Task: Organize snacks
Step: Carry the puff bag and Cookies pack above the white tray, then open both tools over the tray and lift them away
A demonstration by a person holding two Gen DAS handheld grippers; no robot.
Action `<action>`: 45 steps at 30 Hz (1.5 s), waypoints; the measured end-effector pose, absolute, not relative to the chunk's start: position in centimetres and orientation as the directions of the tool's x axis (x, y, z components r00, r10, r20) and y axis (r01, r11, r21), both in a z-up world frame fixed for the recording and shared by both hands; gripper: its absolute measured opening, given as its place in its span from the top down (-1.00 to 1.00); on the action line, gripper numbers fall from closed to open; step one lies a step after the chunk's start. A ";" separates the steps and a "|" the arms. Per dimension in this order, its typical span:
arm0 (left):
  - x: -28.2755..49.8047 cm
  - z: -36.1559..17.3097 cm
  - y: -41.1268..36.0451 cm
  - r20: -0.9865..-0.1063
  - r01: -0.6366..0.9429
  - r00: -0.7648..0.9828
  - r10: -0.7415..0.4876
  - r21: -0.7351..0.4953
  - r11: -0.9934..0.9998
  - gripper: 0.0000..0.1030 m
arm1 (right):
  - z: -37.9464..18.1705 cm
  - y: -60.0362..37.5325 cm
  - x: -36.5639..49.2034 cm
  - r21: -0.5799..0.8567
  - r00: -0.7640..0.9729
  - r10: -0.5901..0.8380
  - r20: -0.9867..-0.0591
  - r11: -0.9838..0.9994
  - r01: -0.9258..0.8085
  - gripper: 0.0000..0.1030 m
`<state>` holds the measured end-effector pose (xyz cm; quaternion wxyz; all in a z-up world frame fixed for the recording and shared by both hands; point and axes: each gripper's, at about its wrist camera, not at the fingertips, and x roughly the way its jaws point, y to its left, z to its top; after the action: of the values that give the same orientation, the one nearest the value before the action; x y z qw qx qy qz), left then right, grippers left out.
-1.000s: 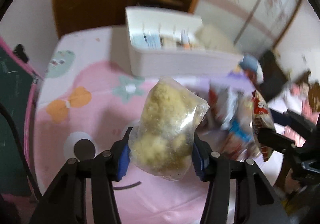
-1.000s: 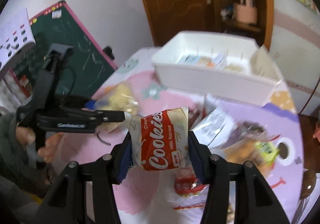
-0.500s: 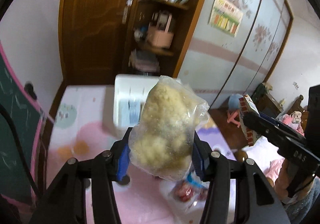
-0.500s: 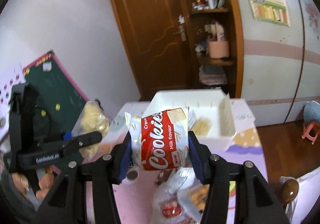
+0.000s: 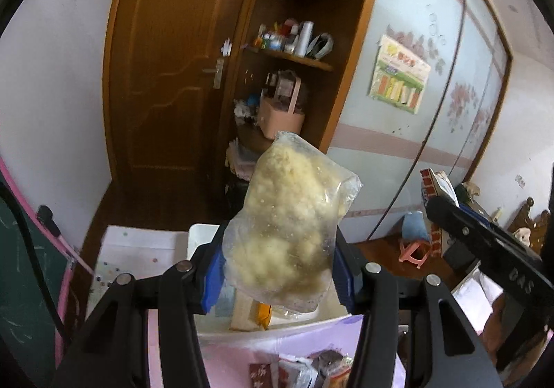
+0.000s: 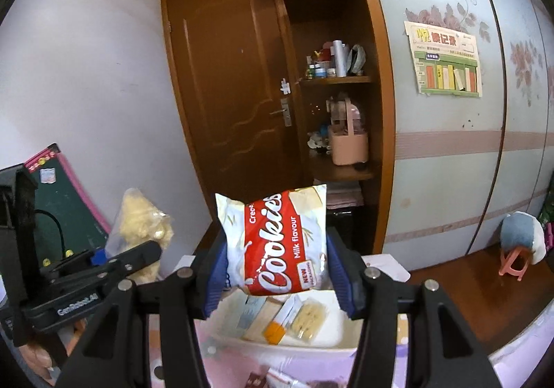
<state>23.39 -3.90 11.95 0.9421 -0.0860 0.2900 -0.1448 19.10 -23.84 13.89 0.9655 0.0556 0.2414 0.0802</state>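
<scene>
My left gripper (image 5: 278, 270) is shut on a clear bag of pale yellow puffed snack (image 5: 291, 225) and holds it high above the white bin (image 5: 199, 239). My right gripper (image 6: 277, 266) is shut on a red and white cookies packet (image 6: 277, 242), held up over the same white bin (image 6: 325, 341), which holds several small snack packs (image 6: 304, 318). The left gripper with its yellow bag (image 6: 142, 221) shows at the left of the right wrist view. The right gripper with its packet (image 5: 436, 187) shows at the right of the left wrist view.
More loose snack packets (image 5: 304, 370) lie on the pink and purple table cover (image 5: 311, 332) in front of the bin. A green chalkboard (image 6: 62, 201) stands at the left. A brown door (image 6: 228, 104) and shelves (image 6: 339, 131) are behind the table.
Both grippers have risen and tilted up with their packets. The views went from the tabletop to the door and shelves, with the bin now low in view.
</scene>
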 end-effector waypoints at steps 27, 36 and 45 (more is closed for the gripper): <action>32.5 0.2 -3.4 -0.669 0.093 0.685 -0.289 -0.312 0.945 -0.81 | 1.1 -25.2 29.4 0.161 0.665 0.108 -0.739 0.987 0.018 -0.43; 26.3 6.1 -3.7 -0.603 0.157 0.751 -0.267 -0.230 0.960 -0.81 | 4.4 -24.8 24.0 0.118 0.690 0.073 -0.721 0.993 0.018 -0.45; 18.1 11.6 -4.1 -0.522 0.244 0.791 -0.321 -0.212 0.946 -0.89 | 8.3 -24.9 16.3 0.111 0.733 0.068 -0.677 0.994 0.010 -0.45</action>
<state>18.09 -4.13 11.62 0.9439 -0.0666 0.2869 -0.1497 16.26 -24.90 8.33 0.9293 0.0535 0.3652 0.0155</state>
